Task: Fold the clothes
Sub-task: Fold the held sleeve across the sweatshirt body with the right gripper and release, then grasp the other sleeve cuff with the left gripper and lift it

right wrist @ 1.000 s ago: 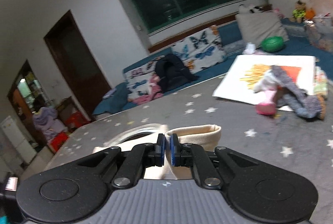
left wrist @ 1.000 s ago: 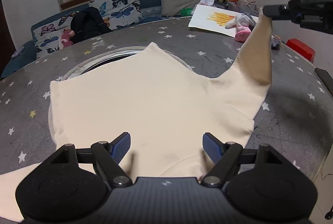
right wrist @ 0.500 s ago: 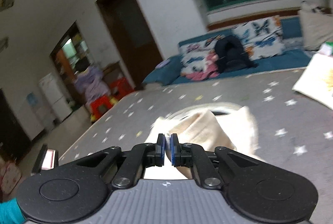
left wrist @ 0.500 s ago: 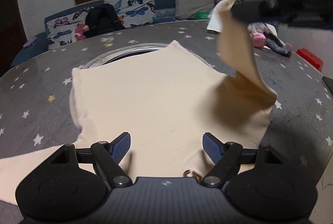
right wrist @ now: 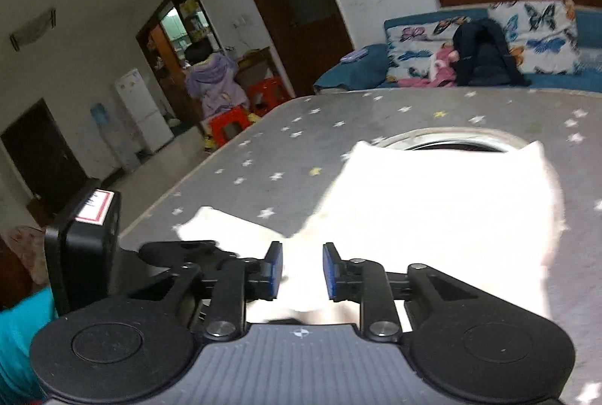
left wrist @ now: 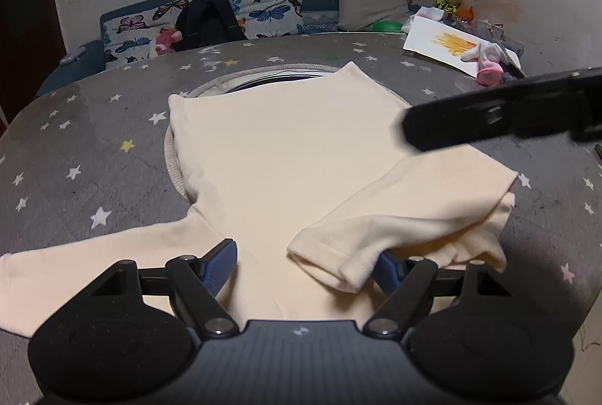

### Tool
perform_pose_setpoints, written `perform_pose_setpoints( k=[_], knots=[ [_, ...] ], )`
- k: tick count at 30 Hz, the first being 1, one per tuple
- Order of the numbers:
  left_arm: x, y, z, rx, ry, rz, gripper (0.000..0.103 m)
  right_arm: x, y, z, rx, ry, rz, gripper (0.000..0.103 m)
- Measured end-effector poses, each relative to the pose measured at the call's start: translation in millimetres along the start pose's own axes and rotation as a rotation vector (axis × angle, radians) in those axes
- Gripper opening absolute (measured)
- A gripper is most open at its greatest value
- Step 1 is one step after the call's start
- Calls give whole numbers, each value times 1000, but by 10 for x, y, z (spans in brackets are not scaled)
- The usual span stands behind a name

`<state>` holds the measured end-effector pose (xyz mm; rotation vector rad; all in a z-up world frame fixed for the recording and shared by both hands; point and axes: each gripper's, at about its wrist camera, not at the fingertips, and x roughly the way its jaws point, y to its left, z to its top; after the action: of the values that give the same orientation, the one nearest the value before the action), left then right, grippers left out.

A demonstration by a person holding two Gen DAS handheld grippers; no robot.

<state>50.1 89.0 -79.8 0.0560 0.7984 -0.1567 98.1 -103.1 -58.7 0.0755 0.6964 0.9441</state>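
Observation:
A cream long-sleeved top (left wrist: 286, 156) lies flat on the grey star-patterned table (left wrist: 75, 126). Its right sleeve (left wrist: 406, 217) is folded in across the body, the cuff lying over my left gripper's right finger. The other sleeve (left wrist: 94, 254) stretches out to the left. My left gripper (left wrist: 304, 264) is open, low over the top's near edge. My right gripper (right wrist: 299, 269) is open and empty above the top (right wrist: 432, 202); its body shows as a dark bar (left wrist: 500, 115) in the left wrist view.
A round hole with a corded rim (left wrist: 210, 89) lies partly under the top. A white drawing sheet (left wrist: 447, 44) and a pink soft toy (left wrist: 489, 66) sit at the far right. A sofa with butterfly cushions (left wrist: 263, 2) stands behind the table.
My right gripper carried the right sleeve inward over the body, opened and let it drop; it now hovers empty. The left gripper stayed open while the view shifted slightly.

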Motion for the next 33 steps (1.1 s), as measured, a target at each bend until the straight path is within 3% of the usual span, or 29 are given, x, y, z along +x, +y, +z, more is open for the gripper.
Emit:
perform_pose_setpoints(
  k=[6,12,17,23,26,33],
  knots=[
    [-89,33,-46,1,-6,-34,61,-315,-403,-182,-36,62,-209,29],
    [-215,103,-80,25,3,-99,61,-412,-770,-498,15,172,-282,29],
    [-279,235,57,0,-36,-63,55,-496,-891,-381,44,100,-276,29],
    [46,138,161,39,10,-67,54,-198,-1089,-130,90,54,-305,30],
    [192,42,158,86,34,-64,46,-31,-1197,-93,128,58,-314,34],
    [278,-9,130,131,44,-98,8,159,-1263,-160,132,89,-343,36]
  ],
)
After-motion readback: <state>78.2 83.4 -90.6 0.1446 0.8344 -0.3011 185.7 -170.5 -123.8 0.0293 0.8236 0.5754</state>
